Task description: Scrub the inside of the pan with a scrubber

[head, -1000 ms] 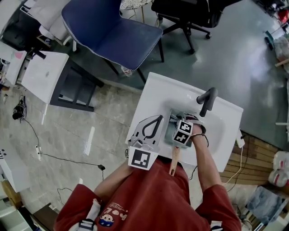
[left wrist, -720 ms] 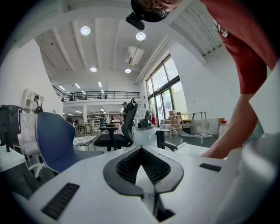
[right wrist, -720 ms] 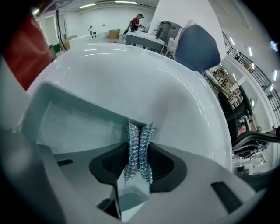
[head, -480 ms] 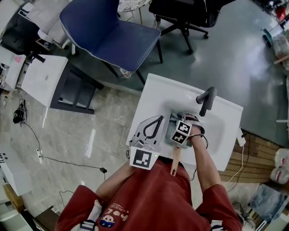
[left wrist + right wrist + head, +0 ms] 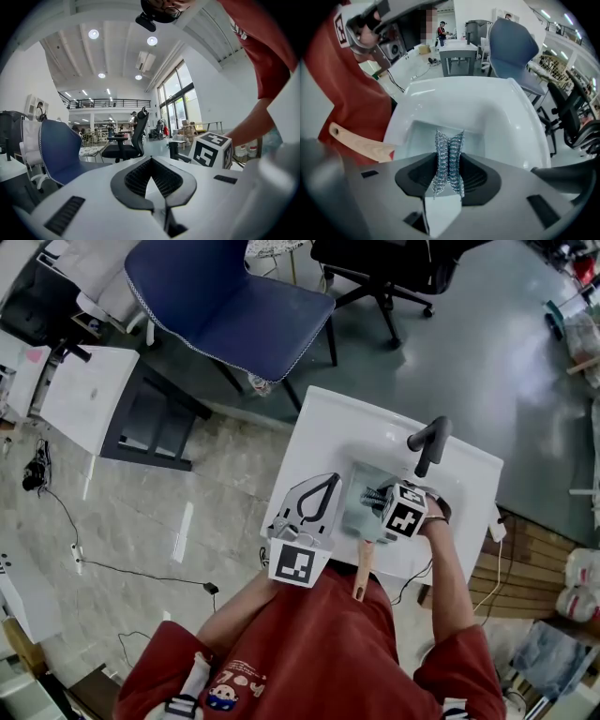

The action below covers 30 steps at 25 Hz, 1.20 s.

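Observation:
A pale mint pan (image 5: 359, 512) sits in the white sink (image 5: 323, 427), its wooden handle (image 5: 363, 574) pointing back toward me. My right gripper (image 5: 381, 499) is shut on a silver wire-mesh scrubber (image 5: 372, 494) and hangs over the pan's right side. In the right gripper view the scrubber (image 5: 449, 149) stands pinched between the jaws of that gripper (image 5: 449, 180), above the pan (image 5: 423, 136) with the handle (image 5: 361, 143) at left. My left gripper (image 5: 328, 487) is shut with nothing in it, over the sink's left rim beside the pan; its own view shows the gripper (image 5: 151, 187) aimed at the room.
A black faucet (image 5: 428, 447) rises at the sink's far right side. A blue chair (image 5: 225, 306) and a black office chair (image 5: 394, 263) stand beyond the sink. A white side table (image 5: 89, 395) is on the left. A cable (image 5: 112, 568) trails on the floor.
My right gripper has carried the scrubber from the pan's near-left part toward its right side. The left gripper has stayed where it was.

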Tool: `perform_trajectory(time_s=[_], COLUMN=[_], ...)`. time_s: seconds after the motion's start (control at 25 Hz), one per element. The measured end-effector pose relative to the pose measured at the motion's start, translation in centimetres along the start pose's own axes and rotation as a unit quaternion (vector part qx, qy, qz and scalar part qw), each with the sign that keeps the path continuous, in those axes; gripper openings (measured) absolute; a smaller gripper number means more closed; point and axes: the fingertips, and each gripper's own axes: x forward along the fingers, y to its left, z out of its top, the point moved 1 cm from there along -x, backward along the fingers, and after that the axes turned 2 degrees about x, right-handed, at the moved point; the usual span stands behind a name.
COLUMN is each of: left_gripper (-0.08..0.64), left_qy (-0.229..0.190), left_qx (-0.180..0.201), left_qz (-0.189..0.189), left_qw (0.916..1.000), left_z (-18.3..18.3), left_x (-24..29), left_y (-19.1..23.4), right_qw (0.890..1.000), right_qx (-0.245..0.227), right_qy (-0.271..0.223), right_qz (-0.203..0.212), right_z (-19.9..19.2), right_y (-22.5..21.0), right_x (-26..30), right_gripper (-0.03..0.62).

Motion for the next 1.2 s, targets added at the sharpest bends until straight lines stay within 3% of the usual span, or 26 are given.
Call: perform_trajectory(time_s=[0.24, 0.4, 0.72, 1.2], left_gripper=[0.012, 0.012, 0.012, 0.012], left_qy=[0.004, 0.01, 0.014, 0.023], left_qx=[0.005, 0.0, 0.004, 0.006], left_qz=[-0.003, 0.0, -0.006, -0.008], left_qw=[1.0, 1.0, 0.9999, 0.9997], left_z=[-0.2, -0.5, -0.7, -1.2], left_x=[-0.3, -0.3, -0.2, 0.1], left_y=[-0.2, -0.2, -0.7, -0.9], right_qw=[0.989, 0.979, 0.968, 0.974], right_qx=[0.03, 0.044, 0.064, 0.049], right_qy=[0.006, 0.019, 0.031, 0.037], right_qz=[0.147, 0.196, 0.241, 0.219], right_z=[-0.7, -1.3, -1.8, -2.2], right_y=[3.5, 4.6, 5.2, 4.7], right_x=[0.4, 1.3, 2.1, 2.7], right_gripper=[0.163, 0.161, 0.153, 0.15])
